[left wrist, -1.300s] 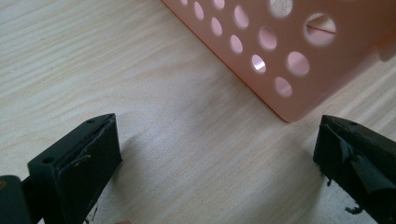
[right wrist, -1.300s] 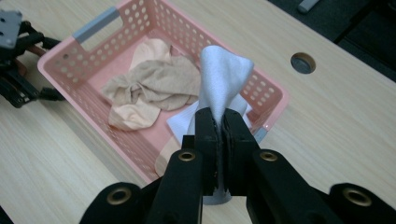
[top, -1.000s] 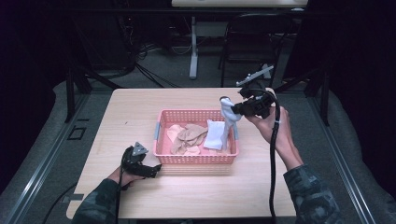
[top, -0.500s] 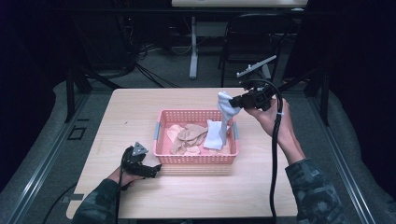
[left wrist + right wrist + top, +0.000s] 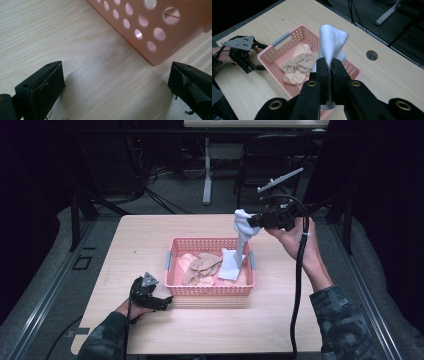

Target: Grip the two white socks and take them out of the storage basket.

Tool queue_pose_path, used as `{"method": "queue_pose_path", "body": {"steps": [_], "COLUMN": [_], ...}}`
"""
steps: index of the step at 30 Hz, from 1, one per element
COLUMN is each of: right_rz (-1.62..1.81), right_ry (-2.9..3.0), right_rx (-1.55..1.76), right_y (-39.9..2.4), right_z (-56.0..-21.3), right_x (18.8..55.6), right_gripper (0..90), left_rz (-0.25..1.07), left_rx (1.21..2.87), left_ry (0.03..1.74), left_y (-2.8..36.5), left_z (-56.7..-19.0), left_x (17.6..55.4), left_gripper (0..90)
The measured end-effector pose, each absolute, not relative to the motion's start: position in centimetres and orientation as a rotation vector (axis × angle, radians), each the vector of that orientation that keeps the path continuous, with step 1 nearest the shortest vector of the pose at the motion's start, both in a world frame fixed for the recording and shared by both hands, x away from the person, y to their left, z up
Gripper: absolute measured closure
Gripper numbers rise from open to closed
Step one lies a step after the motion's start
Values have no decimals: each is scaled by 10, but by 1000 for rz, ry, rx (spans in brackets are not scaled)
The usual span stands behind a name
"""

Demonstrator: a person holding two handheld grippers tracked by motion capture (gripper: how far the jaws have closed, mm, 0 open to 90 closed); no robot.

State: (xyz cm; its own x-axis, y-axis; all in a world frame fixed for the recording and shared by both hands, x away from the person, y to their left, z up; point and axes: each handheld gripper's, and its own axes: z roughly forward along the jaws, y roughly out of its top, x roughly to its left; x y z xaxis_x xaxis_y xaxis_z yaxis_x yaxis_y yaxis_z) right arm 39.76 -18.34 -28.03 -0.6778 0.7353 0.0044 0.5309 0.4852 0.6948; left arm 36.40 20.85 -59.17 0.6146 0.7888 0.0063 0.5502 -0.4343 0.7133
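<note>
Overhead, right gripper (image 5: 256, 220) pinches white sock (image 5: 241, 237) — above pink basket (image 5: 210, 290).

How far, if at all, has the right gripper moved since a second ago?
Yes: the right gripper has risen away from the pink basket, drawing the white cloth upward.

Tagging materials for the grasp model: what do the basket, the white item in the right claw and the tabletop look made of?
Pink basket: moulded plastic, matte, judging by its punched round holes. White cloth, held in the right claw: soft, fuzzy fabric that drapes, possibly a sock. Table: pale wood-grain surface, likely laminate.
</note>
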Motion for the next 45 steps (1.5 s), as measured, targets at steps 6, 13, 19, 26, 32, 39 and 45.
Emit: {"method": "queue_pose_path", "body": {"steps": [6, 13, 19, 26, 32, 39, 45], "right_rz": [992, 1012, 1011, 1003, 977, 967, 949], "right_ry": [2423, 2390, 2352, 2298, 2262, 2222, 2208], "right_rx": [1077, 1102, 1136, 1191, 1237, 1272, 1306], "right_y": [-190, -202, -220, -249, -272, -292, -301], "right_z": [-274, -271, -267, -266, -267, -282, -300], "right_x": [398, 394, 389, 382, 376, 374, 376], "right_gripper": [859, 859, 860, 859, 858, 859, 858], "left_rz": [445, 445, 449, 449, 448, 449, 450], "left_rx": [2148, 2149, 2153, 2154, 2150, 2151, 2154], "left_ry": [1052, 1051, 1046, 1046, 1050, 1050, 1047], "left_y": [208, 208, 209, 209, 208, 209, 209], "left_z": [-592, -592, -592, -592, -592, -592, -592], "left_x": [364, 364, 364, 364, 364, 364, 364], "left_gripper": [5, 5, 5, 5, 5, 5, 5]}}
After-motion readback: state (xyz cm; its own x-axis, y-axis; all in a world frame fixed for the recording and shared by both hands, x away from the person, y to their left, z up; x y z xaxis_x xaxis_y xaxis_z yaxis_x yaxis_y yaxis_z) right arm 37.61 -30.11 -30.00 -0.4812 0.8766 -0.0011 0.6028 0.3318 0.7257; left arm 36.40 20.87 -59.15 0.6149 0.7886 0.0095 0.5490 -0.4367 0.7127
